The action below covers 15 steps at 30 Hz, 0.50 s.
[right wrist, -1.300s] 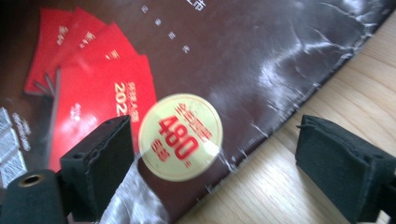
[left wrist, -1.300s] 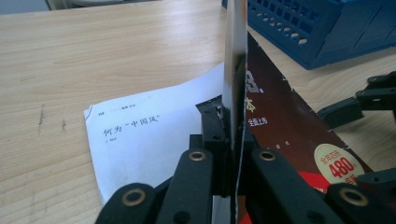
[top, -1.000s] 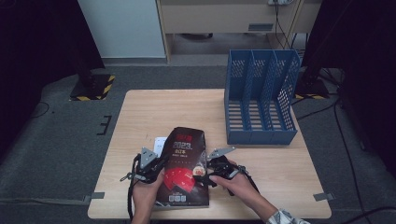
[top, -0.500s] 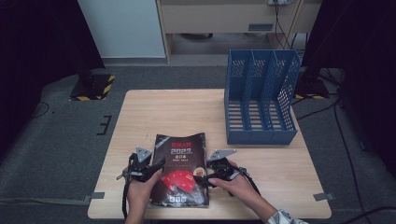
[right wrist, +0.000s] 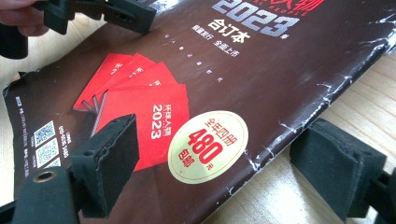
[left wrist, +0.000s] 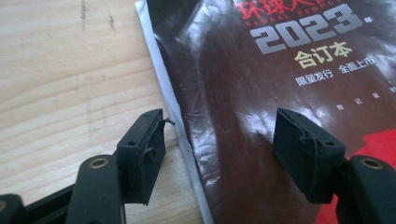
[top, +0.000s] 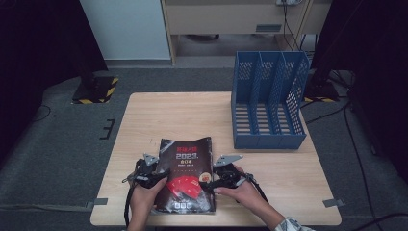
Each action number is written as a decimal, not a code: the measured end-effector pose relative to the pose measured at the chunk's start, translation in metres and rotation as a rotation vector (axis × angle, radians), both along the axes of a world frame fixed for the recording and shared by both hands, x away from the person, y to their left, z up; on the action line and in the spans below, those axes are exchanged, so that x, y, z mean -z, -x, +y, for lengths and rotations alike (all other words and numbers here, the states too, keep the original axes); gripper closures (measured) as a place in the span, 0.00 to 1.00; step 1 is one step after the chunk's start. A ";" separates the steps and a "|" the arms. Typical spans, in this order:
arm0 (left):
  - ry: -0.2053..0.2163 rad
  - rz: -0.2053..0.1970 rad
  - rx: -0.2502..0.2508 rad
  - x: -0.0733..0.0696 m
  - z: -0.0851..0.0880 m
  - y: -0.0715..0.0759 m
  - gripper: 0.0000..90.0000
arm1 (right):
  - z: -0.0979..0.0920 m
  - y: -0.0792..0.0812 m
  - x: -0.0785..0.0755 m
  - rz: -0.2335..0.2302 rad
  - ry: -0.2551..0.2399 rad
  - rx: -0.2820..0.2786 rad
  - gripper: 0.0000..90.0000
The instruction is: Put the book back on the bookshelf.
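— Pale wood surface [top: 163, 115], dark floor around it; what's in hand?

— A dark, glossy magazine [top: 186, 173] lies flat near the front edge, at about six o'clock on the surface, cover up with "2023" printed on it. Both tools flank it: the left gripper [top: 155, 174] straddles its left edge, the right gripper [top: 214, 183] straddles its right edge.

— Pinching it yet?

— No. In the left gripper view the fingers [left wrist: 142, 154] stand spread, one over bare wood, one over the cover. In the right gripper view the fingers [right wrist: 109, 163] are likewise spread, one above the red artwork, one past the worn edge, over the wood.

— So the step?

— I'd judge it the approach to a two-sided grasp. Next, each pair must drop one finger under the edge and close, which is awkward, since the magazine lies flush and the cover looks slippery.

— And the container?

— A blue file rack [top: 268, 98] stands at about two o'clock, well apart from the magazine. Its three slots look empty, open upward. That seems the likely destination, so the magazine would need turning upright.
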<state>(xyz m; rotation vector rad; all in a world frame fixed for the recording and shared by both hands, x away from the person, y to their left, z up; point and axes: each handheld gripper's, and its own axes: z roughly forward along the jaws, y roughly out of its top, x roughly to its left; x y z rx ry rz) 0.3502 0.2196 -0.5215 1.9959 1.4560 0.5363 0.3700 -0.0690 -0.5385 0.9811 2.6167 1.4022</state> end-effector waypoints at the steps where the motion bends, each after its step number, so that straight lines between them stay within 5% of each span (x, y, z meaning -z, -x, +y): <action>1: 0.015 0.006 -0.001 0.001 0.001 0.000 0.38 | 0.000 0.000 0.000 0.000 0.000 0.000 0.18; 5: 0.044 0.016 0.005 0.002 0.002 0.000 0.41 | 0.000 0.000 0.000 0.002 -0.002 0.000 0.18; 15: 0.038 0.022 0.015 0.001 -0.001 0.001 0.41 | -0.001 -0.001 0.000 0.010 -0.009 0.001 0.18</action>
